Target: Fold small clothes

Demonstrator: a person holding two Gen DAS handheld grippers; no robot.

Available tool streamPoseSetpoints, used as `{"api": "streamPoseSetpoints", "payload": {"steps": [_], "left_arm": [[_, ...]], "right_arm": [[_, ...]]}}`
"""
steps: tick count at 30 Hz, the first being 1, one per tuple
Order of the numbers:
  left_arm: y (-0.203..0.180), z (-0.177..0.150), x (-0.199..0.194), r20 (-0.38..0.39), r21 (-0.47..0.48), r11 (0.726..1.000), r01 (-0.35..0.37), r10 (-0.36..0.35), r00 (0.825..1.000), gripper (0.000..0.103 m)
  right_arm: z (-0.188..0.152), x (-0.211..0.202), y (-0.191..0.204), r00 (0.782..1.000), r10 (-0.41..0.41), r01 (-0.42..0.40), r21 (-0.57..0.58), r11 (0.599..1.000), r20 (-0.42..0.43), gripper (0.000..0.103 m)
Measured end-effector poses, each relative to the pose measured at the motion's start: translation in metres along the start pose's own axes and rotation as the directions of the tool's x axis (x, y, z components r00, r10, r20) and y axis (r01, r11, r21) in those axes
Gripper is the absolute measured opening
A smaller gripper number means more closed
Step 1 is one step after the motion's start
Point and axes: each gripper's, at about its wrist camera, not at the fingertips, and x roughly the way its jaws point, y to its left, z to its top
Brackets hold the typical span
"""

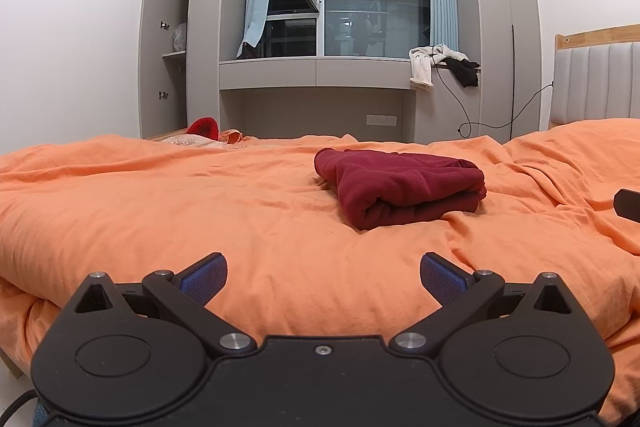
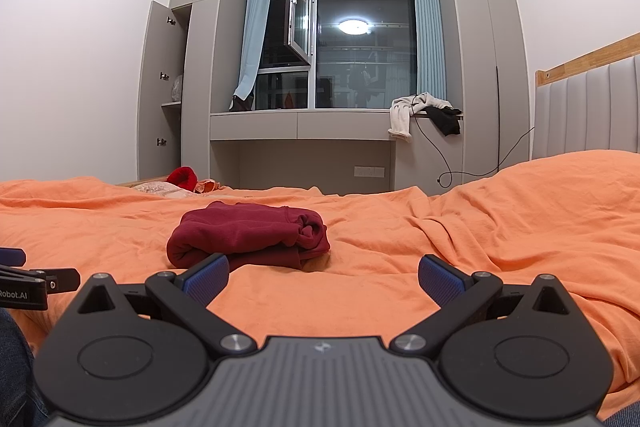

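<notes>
Left gripper: your left gripper (image 1: 323, 277) hangs low over the near edge of the bed, its blue-padded fingers (image 1: 205, 277) spread wide with nothing between them.
Right gripper: your right gripper (image 2: 323, 277) is spread just as wide and holds nothing; its left pad overlaps the near edge of the garment in the right wrist view, though from this low angle you cannot tell whether it touches the cloth or only sits in front of it.
Garment: the dark red garment (image 1: 400, 187) lies folded into a compact, thick bundle on the orange duvet (image 1: 160, 207), ahead of both grippers, toward the middle of the bed. In the right wrist view its rolled end (image 2: 312, 231) faces right.
Duvet: creased all over, rising in a ridge toward the padded headboard (image 1: 596, 79) on your right.
Far edge of bed: a bright red item (image 1: 204, 127) and some pale fabric lie there, well apart from the folded bundle.
Window ledge: white and black clothes (image 1: 440, 65) hang over its right end, with a black cable (image 1: 460, 107) trailing down below them.
Wardrobe: the wardrobe door (image 1: 160, 43) at the left stands open.
Lower left: dark blue denim (image 2: 16, 367) shows at the frame edge of the right wrist view.
</notes>
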Motion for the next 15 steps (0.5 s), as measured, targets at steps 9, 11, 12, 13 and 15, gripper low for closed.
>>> {"api": "streamPoseSetpoints", "payload": {"steps": [9,11,12,13,15], "left_arm": [[0.0012,-0.0002,-0.0001,-0.001,0.001,1.0,-0.001,0.001,1.0,0.102],[0.0001,-0.0002,0.0005,-0.001,0.001,1.0,-0.001,0.001,1.0,0.102],[0.0001,-0.0002,0.0005,-0.001,0.001,1.0,-0.001,0.001,1.0,0.102],[0.0014,-0.0004,0.0004,-0.001,0.002,1.0,-0.002,0.002,1.0,0.102],[0.0015,-0.0003,0.0004,-0.001,0.002,1.0,-0.002,0.002,1.0,0.103]], "right_arm": [[0.0001,-0.0001,0.0001,1.0,0.0,0.0,0.0,1.0,0.0,0.103],[0.0003,-0.0003,0.0001,1.0,0.0,0.0,-0.001,1.0,0.0,0.103],[0.0002,-0.0002,0.0001,1.0,0.0,0.0,-0.001,1.0,0.0,0.103],[0.0004,-0.0004,0.0001,1.0,0.0,0.0,-0.001,1.0,0.0,0.103],[-0.0001,-0.0004,-0.0003,1.0,-0.001,0.001,0.0,1.0,0.001,0.103]]}}
